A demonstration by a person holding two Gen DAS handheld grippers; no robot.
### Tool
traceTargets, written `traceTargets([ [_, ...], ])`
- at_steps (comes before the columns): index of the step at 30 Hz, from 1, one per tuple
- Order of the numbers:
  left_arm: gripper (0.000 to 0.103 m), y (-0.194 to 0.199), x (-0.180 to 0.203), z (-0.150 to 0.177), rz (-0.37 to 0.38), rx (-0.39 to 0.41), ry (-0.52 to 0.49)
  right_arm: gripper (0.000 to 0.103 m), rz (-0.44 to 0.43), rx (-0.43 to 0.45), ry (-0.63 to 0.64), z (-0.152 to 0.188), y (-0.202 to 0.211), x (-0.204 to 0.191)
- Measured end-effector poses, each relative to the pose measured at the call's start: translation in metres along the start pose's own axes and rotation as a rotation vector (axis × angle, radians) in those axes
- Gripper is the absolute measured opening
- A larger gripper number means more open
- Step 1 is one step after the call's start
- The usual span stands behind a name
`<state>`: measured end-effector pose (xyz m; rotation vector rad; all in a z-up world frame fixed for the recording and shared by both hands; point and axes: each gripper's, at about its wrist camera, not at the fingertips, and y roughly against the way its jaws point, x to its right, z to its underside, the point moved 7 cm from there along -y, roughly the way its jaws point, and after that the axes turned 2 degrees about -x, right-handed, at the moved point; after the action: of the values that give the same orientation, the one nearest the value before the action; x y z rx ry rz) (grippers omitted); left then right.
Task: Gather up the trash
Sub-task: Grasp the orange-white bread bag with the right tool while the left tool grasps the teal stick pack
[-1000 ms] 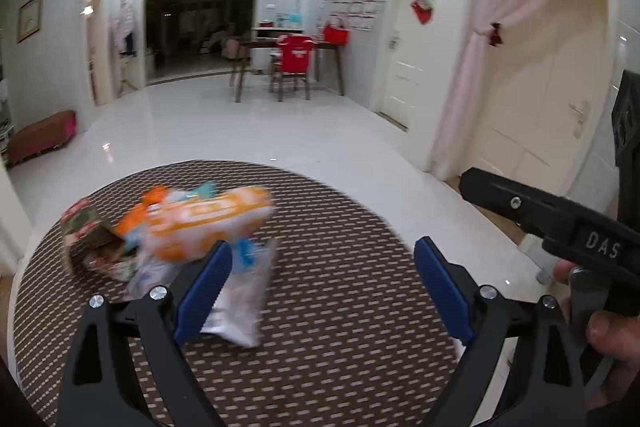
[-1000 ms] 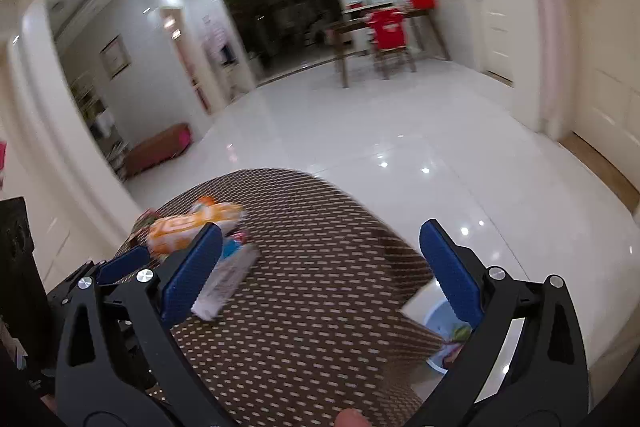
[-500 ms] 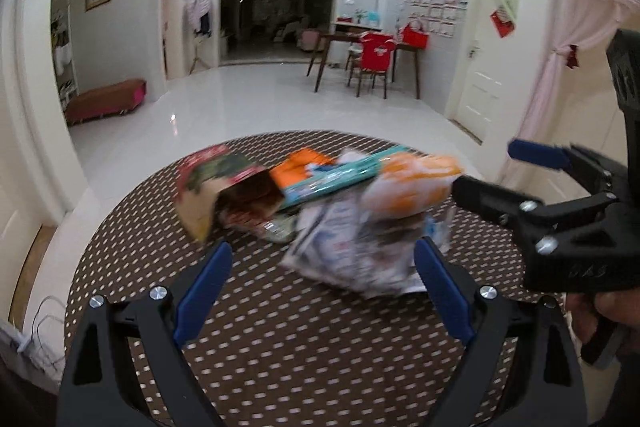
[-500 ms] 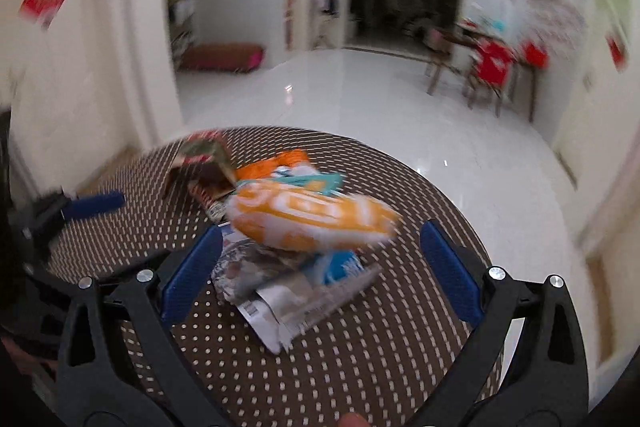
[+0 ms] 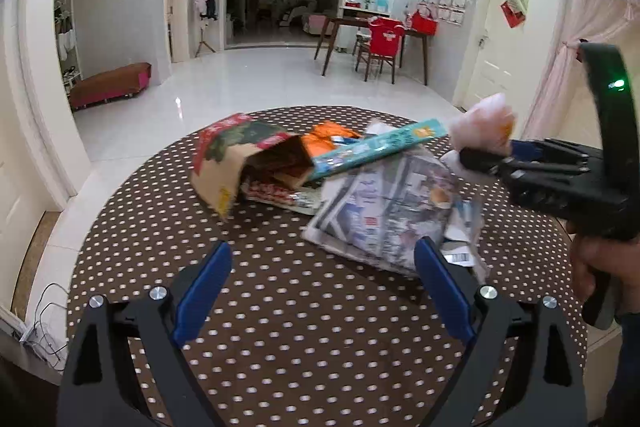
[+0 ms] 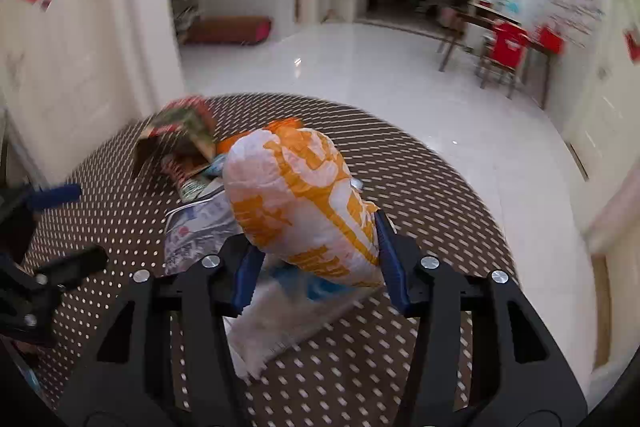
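A pile of trash lies on a round table with a brown dotted cloth (image 5: 280,307). It holds a torn red and green carton (image 5: 240,163), a long teal packet (image 5: 376,147), an orange wrapper (image 5: 324,139) and a printed plastic pack (image 5: 392,203). My right gripper (image 6: 316,247) has its jaws closing on a puffy orange and white bag (image 6: 300,199), with both blue pads against the bag's sides. The left wrist view shows this gripper (image 5: 488,155) at the right with the bag (image 5: 480,127) at its tip. My left gripper (image 5: 322,247) stands open over the cloth, just short of the printed pack.
A hand (image 5: 592,267) holds the right gripper's handle. White tiled floor surrounds the table. A red bench (image 5: 112,83) stands at the far left wall. A dining table with a red chair (image 5: 380,43) is at the back, and cables (image 5: 40,327) lie on the floor at left.
The right gripper swung in over the pile and narrowed its wide jaws around the orange and white bag. The left gripper turned toward the pile, then held still.
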<state>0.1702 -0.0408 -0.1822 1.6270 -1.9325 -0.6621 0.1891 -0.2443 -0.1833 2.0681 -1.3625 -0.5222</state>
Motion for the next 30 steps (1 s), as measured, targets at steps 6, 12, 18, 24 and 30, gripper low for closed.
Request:
traceTargets([
  [6,0.091,-0.009,0.037,-0.002,0.024,0.005,-0.077,0.051,-0.080,0.093,-0.254,0.019,0.050,0.051],
  [12,0.091,-0.035,0.046,0.002,-0.010,-0.046,-0.136,0.051,-0.132,0.140,-0.342,0.037,0.088,0.071],
  [18,0.091,-0.049,0.039,-0.036,-0.021,0.002,-0.134,0.051,-0.144,0.155,-0.373,0.042,0.100,0.076],
  [24,0.091,-0.086,0.045,-0.060,-0.015,-0.058,-0.317,0.051,-0.157,0.158,-0.373,0.043,0.103,0.076],
  [30,0.090,-0.125,0.041,-0.073,0.133,-0.134,-0.500,0.051,-0.145,0.142,-0.364,0.045,0.101,0.072],
])
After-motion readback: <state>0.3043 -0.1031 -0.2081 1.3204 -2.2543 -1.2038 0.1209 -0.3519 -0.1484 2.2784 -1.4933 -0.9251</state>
